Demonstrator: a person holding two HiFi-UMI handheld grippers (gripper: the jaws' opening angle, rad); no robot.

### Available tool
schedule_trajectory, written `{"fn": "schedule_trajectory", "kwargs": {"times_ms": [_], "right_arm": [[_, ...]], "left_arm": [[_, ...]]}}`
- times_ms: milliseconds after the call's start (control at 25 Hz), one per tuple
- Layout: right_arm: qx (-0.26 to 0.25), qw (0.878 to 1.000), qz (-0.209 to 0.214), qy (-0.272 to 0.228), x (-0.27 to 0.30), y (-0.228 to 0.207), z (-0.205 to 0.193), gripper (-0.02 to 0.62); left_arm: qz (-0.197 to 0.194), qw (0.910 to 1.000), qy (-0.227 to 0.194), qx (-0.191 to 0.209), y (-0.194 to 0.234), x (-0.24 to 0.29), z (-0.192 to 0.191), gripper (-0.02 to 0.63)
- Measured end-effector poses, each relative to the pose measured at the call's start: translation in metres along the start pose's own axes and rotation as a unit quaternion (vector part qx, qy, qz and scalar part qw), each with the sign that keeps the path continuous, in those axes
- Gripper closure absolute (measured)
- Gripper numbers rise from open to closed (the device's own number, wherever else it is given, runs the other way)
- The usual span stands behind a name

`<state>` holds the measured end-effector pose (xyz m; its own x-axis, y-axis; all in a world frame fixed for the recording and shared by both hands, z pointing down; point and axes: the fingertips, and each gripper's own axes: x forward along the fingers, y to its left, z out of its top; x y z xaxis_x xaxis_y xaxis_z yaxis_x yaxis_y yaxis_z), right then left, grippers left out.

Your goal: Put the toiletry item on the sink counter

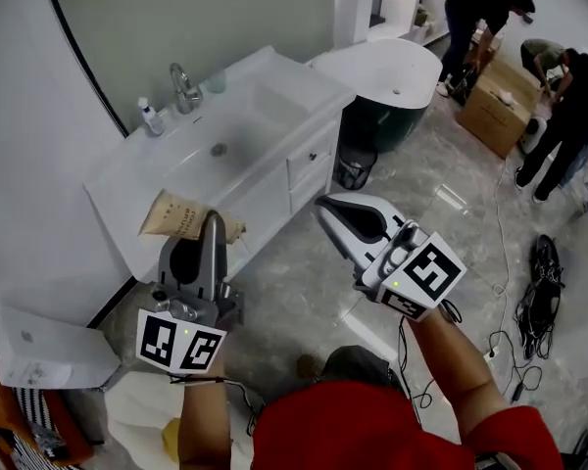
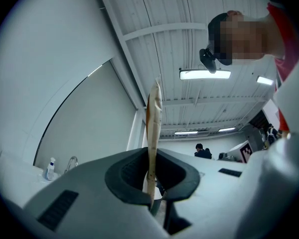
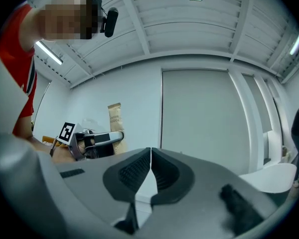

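Observation:
The toiletry item is a flat brown paper packet (image 1: 181,215) with print on it. My left gripper (image 1: 214,221) is shut on its right end and holds it in the air just over the front edge of the white sink counter (image 1: 127,189). In the left gripper view the packet (image 2: 153,128) stands edge-on, pinched between the dark pads of the left gripper (image 2: 150,185). My right gripper (image 1: 325,209) hangs to the right over the floor, shut with nothing in it. The right gripper view shows its pads (image 3: 139,169) pressed together, with the packet (image 3: 115,121) beyond at the left.
On the counter are a basin (image 1: 230,130), a faucet (image 1: 184,88) and a small spray bottle (image 1: 151,117). A white bathtub (image 1: 392,71) and a bin (image 1: 355,167) stand right of the cabinet. People work round a cardboard box (image 1: 490,111) at far right. Cables (image 1: 539,287) lie on the floor.

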<state>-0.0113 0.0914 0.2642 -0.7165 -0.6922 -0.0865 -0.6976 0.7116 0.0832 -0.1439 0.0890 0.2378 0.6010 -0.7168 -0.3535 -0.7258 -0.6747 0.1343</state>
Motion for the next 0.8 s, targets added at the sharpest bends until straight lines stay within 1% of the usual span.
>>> {"fn": "schedule_trajectory", "kwargs": {"times_ms": [120, 360, 560, 680, 800], "right_arm": [[0.002, 1.000, -0.002, 0.005, 0.024, -0.017, -0.007, 0.566], [0.006, 1.000, 0.000, 0.008, 0.068, -0.066, -0.023, 0.566], [0.008, 1.000, 0.012, -0.002, 0.100, -0.114, -0.033, 0.566], [0.009, 1.000, 0.021, -0.006, 0.111, -0.147, -0.033, 0.566], [0.011, 0.999, 0.037, -0.008, 0.129, -0.181, -0.036, 0.566]], "left_arm": [[-0.001, 1.0000, 0.006, -0.004, 0.022, 0.018, -0.009, 0.569], [0.005, 0.9999, 0.011, -0.006, 0.066, 0.067, -0.030, 0.569], [0.019, 0.9998, 0.012, 0.002, 0.097, 0.110, -0.049, 0.569], [0.026, 0.9995, 0.012, 0.007, 0.104, 0.141, -0.057, 0.569], [0.042, 0.9990, 0.011, 0.013, 0.117, 0.175, -0.065, 0.569]]}}
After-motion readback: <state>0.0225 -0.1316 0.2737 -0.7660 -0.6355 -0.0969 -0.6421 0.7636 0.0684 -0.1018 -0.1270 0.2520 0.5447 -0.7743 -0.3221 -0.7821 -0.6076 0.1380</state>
